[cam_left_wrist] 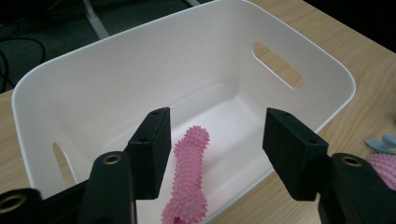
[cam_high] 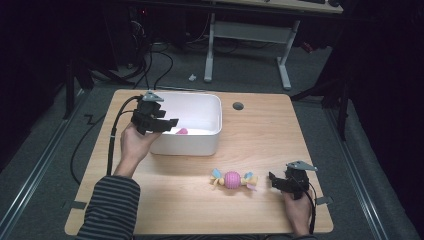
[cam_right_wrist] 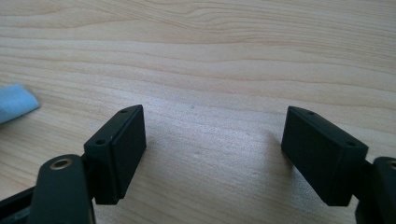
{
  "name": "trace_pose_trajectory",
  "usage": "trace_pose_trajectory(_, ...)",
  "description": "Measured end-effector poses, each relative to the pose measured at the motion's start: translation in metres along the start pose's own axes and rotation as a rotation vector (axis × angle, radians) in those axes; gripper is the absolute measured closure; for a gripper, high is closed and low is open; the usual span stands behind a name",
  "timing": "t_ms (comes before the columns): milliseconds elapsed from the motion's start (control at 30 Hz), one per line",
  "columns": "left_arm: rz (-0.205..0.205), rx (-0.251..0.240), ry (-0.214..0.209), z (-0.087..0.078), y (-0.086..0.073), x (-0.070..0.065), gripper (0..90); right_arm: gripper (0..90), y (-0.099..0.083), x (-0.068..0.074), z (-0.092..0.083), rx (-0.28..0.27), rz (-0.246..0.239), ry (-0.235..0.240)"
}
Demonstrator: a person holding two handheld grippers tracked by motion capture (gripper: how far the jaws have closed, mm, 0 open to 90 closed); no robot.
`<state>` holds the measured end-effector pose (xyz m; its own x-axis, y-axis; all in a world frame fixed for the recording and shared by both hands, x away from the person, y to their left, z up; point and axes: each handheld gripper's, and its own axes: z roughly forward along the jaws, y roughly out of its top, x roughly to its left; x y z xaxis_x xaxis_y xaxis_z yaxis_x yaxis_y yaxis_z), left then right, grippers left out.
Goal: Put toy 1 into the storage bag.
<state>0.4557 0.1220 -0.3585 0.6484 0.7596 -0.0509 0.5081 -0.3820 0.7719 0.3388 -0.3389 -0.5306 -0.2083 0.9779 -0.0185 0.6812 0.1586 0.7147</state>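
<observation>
A white plastic bin [cam_high: 200, 142] stands on the wooden table [cam_high: 270, 130]. A pink spiky bone-shaped toy [cam_left_wrist: 190, 179] lies on its floor; a bit of that pink toy [cam_high: 182, 131] peeks over the near wall in the high view. My left gripper [cam_high: 174, 123] hovers over the bin's left end, open, the toy lying free below its jaws in the left gripper view. The left gripper [cam_left_wrist: 215, 149] has nothing between its pads. A pink ball toy with blue and yellow fabric ends [cam_high: 233, 179] lies at the front. My right gripper [cam_high: 270, 181] rests to the right of it, open and empty. The right gripper [cam_right_wrist: 212, 154] faces bare wood.
A round cable hole [cam_high: 238, 106] sits in the table behind the bin. A blue fabric end [cam_right_wrist: 15, 101] of the ball toy shows at the left edge of the right gripper view. Beyond the table are a desk frame [cam_high: 250, 35] and cables [cam_high: 150, 60] on the floor.
</observation>
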Motion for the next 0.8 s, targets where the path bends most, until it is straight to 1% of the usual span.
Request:
trace_pose_trajectory(167, -0.010, -0.026, 0.002, -0.012, -0.008, 0.001, 41.8, 21.7, 0.000, 0.000, 0.000, 0.000, 0.000, 0.000)
trace_pose_trajectory(300, -0.026, -0.041, -0.009, -0.020, -0.016, 0.001, 41.2, 21.7, 0.000, 0.000, 0.000, 0.000, 0.001, 0.000)
trace_pose_trajectory(467, -0.008, -0.045, -0.006, -0.029, -0.024, -0.003, 40.8, 21.7, 0.000, 0.000, 0.000, 0.000, 0.000, 0.000)
trace_pose_trajectory(567, 0.007, -0.036, 0.008, -0.033, -0.028, -0.005, 40.3, 21.7, 0.000, 0.000, 0.000, 0.000, 0.000, 0.000)
trace_pose_trajectory(667, 0.005, -0.040, -0.005, -0.036, -0.033, -0.007, 39.8, 21.7, 0.000, 0.000, 0.000, 0.000, 0.001, 0.000)
trace_pose_trajectory(800, 0.004, -0.051, -0.012, -0.039, -0.039, -0.009, 39.3, 21.7, 0.000, 0.000, 0.000, 0.000, 0.001, -0.001)
